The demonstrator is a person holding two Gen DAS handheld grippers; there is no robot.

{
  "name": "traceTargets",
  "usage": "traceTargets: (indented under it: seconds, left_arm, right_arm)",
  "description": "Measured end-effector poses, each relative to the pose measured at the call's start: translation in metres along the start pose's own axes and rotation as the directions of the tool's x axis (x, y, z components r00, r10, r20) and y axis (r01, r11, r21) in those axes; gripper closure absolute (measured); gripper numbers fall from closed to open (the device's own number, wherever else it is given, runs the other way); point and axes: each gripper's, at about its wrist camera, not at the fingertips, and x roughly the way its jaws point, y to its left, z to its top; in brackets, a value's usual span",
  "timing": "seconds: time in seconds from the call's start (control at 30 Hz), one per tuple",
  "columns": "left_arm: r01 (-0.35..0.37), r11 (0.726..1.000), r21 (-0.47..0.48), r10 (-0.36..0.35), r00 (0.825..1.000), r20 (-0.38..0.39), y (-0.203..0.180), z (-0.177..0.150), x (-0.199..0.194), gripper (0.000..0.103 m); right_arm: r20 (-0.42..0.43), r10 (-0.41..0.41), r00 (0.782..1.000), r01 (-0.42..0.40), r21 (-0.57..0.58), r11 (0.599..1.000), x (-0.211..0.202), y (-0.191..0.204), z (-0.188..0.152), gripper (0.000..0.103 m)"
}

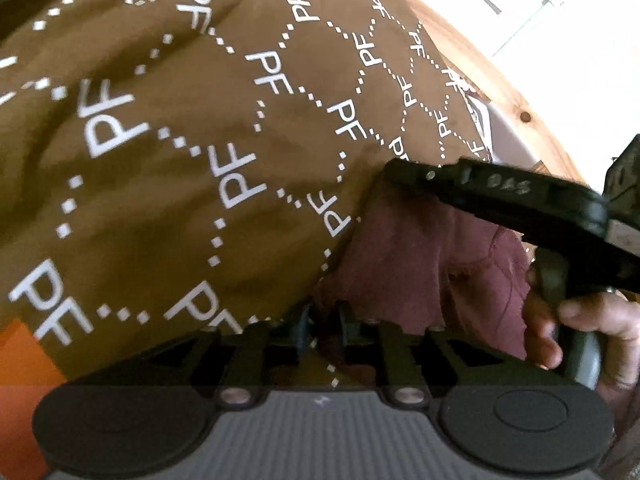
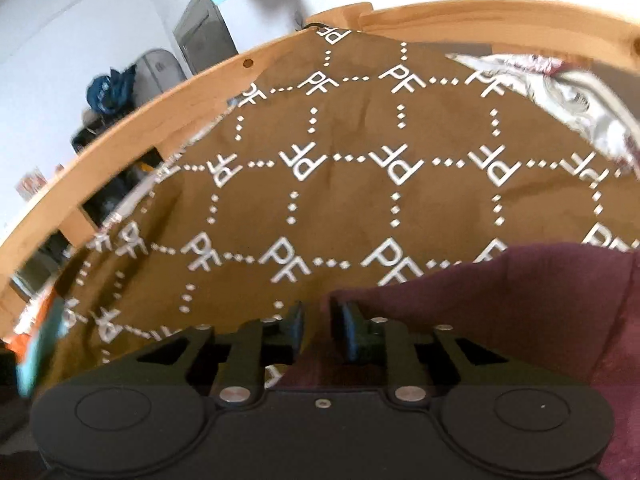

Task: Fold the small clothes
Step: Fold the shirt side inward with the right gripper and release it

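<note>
A small maroon garment lies crumpled on a brown blanket printed with white "PF" letters and dotted lines. My left gripper sits at the garment's near-left edge, its jaws a narrow gap apart with maroon cloth loosely at the tips. To its right, a hand holds the black body of the right-hand tool over the garment's far side. In the right wrist view the garment spreads to the right. My right gripper stands slightly open at its left edge, pads not pressing on it.
A curved wooden bed frame borders the blanket at the back. A white patterned sheet shows at the far right. Orange fabric lies at the near left. Beyond the frame stand a grey cabinet and a blue bundle.
</note>
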Motion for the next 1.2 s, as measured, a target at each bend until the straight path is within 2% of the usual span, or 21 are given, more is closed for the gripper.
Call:
traceTargets:
  seconds: [0.13,0.2,0.27,0.37,0.47,0.5,0.57,0.6,0.73,0.8,0.87,0.9,1.0,1.07,1.2]
  left_arm:
    - [-0.057,0.997,0.059,0.057,0.998,0.002,-0.008,0.004,-0.006,0.066]
    - [-0.057,0.995,0.077,0.056,0.998,0.013,-0.009,0.006,-0.013,0.045]
    - [-0.064,0.994,0.083,0.061,0.997,0.038,-0.009,0.009,-0.018,0.032]
    - [-0.082,0.990,0.115,0.075,0.995,0.065,-0.010,0.015,-0.021,0.028]
    - [-0.126,0.979,0.158,0.118,0.991,0.057,-0.016,0.018,-0.014,0.024]
    - [-0.140,0.974,0.180,0.134,0.990,0.046,-0.020,0.018,-0.012,0.022]
    - [-0.159,0.956,0.246,0.151,0.987,0.050,-0.030,0.016,-0.006,0.018]
    - [-0.174,0.945,0.278,0.165,0.985,0.055,-0.036,0.014,-0.003,0.018]
    - [-0.212,0.924,0.319,0.199,0.977,0.073,-0.043,0.006,0.002,0.018]
    - [-0.235,0.913,0.334,0.222,0.972,0.079,-0.046,0.002,0.005,0.018]
    - [-0.266,0.901,0.343,0.251,0.964,0.089,-0.052,-0.001,0.006,0.018]
    - [-0.282,0.891,0.356,0.267,0.959,0.092,-0.053,-0.003,0.010,0.018]
    - [-0.324,0.867,0.379,0.310,0.946,0.098,-0.057,-0.006,0.017,0.017]
    - [-0.350,0.851,0.392,0.335,0.936,0.108,-0.061,-0.009,0.021,0.017]
    - [-0.370,0.838,0.401,0.352,0.928,0.120,-0.064,-0.012,0.022,0.017]
  right_arm:
    - [-0.003,-0.110,0.994,0.109,-0.102,0.989,0.011,0.009,-0.006,0.074]
    - [0.023,-0.126,0.992,0.128,-0.112,0.985,0.006,0.011,-0.010,0.064]
    - [0.052,-0.150,0.987,0.155,-0.101,0.983,-0.009,0.009,-0.014,0.044]
    - [0.093,-0.227,0.969,0.237,-0.119,0.964,-0.042,0.007,-0.026,0.026]
    - [0.103,-0.278,0.955,0.290,-0.118,0.950,-0.078,-0.001,-0.048,0.022]
    - [0.095,-0.281,0.955,0.291,-0.111,0.950,-0.086,-0.004,-0.055,0.023]
    - [0.069,-0.289,0.955,0.294,-0.090,0.952,-0.102,-0.011,-0.074,0.037]
    - [0.051,-0.288,0.956,0.291,-0.082,0.953,-0.107,-0.013,-0.084,0.041]
    - [-0.021,-0.240,0.970,0.238,-0.089,0.967,-0.112,-0.013,-0.117,0.055]
    - [-0.040,-0.217,0.975,0.212,-0.102,0.972,-0.105,-0.011,-0.122,0.069]
    - [-0.069,-0.199,0.977,0.190,-0.122,0.974,-0.095,-0.009,-0.124,0.097]
    - [-0.080,-0.216,0.973,0.206,-0.124,0.971,-0.092,-0.007,-0.124,0.101]
    - [-0.038,-0.228,0.973,0.227,-0.020,0.974,-0.105,-0.016,-0.120,0.102]
    - [-0.015,-0.239,0.971,0.239,0.004,0.971,-0.114,-0.022,-0.122,0.102]
    - [-0.034,-0.240,0.970,0.242,0.045,0.969,-0.109,-0.026,-0.129,0.099]
